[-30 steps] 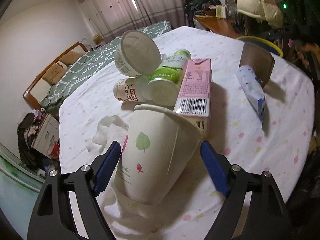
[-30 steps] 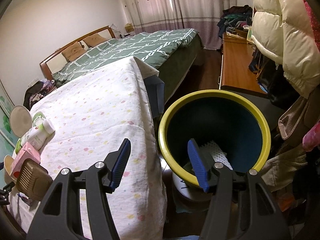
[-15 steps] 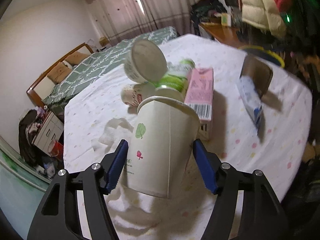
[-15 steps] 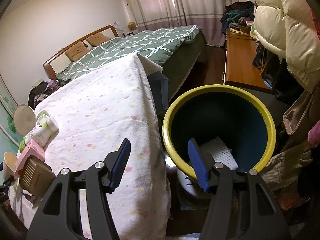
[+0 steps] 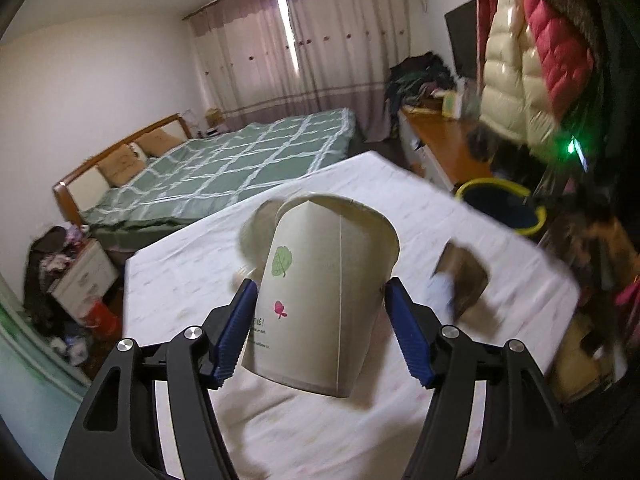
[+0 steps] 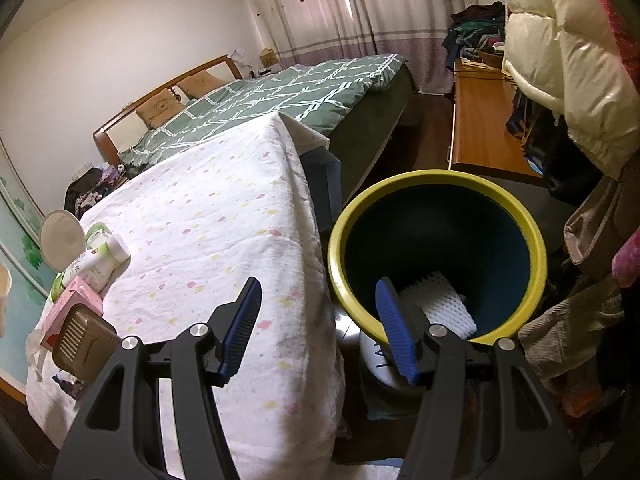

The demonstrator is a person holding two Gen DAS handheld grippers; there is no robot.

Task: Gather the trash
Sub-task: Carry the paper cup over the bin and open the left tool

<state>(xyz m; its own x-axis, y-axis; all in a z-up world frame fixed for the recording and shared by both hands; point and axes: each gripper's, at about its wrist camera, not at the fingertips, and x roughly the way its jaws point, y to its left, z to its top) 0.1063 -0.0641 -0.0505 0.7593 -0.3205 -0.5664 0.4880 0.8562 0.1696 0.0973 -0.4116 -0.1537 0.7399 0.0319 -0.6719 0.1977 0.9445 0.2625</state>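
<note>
Right wrist: dotted tablecloth, bed.

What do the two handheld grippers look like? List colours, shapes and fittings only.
The left gripper and right gripper look alike: matte black arms with long cut-out slots, round silver bolts at the pivots, and blue ribbed pads on flat, tapering fingers. No cables, markings, hands or sleeves are visible.

White paper cup, leaf print, tilted, lifted clear of table.

Bedroom: green-quilted bed, closed curtains, wooden desk.
</note>
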